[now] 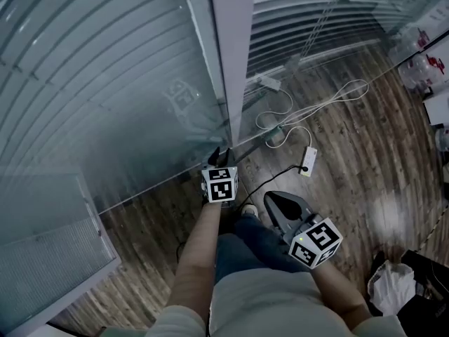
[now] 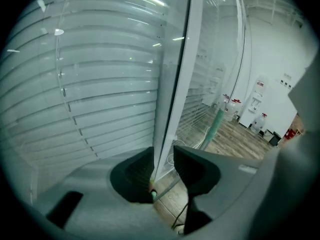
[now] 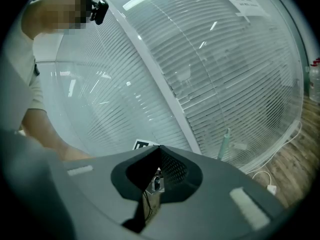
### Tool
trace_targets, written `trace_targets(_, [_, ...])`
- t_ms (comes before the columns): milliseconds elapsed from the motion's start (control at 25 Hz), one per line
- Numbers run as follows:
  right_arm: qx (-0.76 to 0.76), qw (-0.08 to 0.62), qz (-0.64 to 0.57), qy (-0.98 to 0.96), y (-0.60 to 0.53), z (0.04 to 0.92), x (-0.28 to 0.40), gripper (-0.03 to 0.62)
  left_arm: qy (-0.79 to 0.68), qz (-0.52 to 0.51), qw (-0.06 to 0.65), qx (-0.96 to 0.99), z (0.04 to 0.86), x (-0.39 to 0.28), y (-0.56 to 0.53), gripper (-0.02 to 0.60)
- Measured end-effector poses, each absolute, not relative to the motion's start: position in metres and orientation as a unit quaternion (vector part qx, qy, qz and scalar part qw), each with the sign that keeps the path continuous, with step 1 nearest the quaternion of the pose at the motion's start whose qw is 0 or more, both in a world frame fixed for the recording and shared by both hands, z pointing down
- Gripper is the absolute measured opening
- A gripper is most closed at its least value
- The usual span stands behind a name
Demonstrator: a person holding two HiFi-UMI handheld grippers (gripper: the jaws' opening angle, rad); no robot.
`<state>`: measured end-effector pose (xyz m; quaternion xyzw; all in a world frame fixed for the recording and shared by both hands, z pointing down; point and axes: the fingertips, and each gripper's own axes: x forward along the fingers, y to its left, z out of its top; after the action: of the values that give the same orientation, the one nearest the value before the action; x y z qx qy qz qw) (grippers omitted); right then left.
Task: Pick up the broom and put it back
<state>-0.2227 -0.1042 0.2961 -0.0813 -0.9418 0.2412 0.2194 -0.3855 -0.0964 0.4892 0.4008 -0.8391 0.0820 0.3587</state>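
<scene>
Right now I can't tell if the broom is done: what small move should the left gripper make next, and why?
Probably draw the left gripper back from the white post. Its jaws stand apart with nothing gripped, and what looks like the broom's green handle already leans against the glass wall beyond.

Glossy glass wall (image 1: 105,83), with smooth pale slat blinds (image 1: 316,12) behind it, rises ahead of the left hand-held gripper (image 2: 165,159), whose shell looks matt grey plastic with ribbed black pads. A smooth white-painted post (image 1: 231,48) divides the panes. Beneath, the wood-grain plank floor (image 1: 351,160) carries a soft sheen. A white plastic power strip (image 1: 308,161) and smooth white cable (image 1: 356,82) lie beyond the right hand-held gripper (image 1: 280,206).
</scene>
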Motion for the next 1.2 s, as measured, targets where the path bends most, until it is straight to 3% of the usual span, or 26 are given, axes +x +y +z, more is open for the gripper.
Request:
trace_targets(440, [-0.078,0.204,0.236,-0.947,-0.102,0.282,-0.212,0.006,-0.843,0.071,0.361,0.391,0.467,-0.360,-0.074,0.110])
trace_targets(720, [-0.083,0.193,0.232,-0.950,-0.100,0.271,-0.206,0.006,-0.851,0.060,0.351,0.386,0.443,-0.337,-0.058,0.071])
trace_targets(920, [-0.082,0.184,0.228,-0.953,-0.100,0.261,-0.202,0.006,-0.859,0.049,0.338,0.382,0.419,-0.324,-0.046,0.000])
trace_targets(1200, [-0.068,0.175,0.218,-0.958,-0.105,0.249,-0.187,0.006,-0.858,0.031,0.325,0.398,0.387,-0.299,-0.040,0.000])
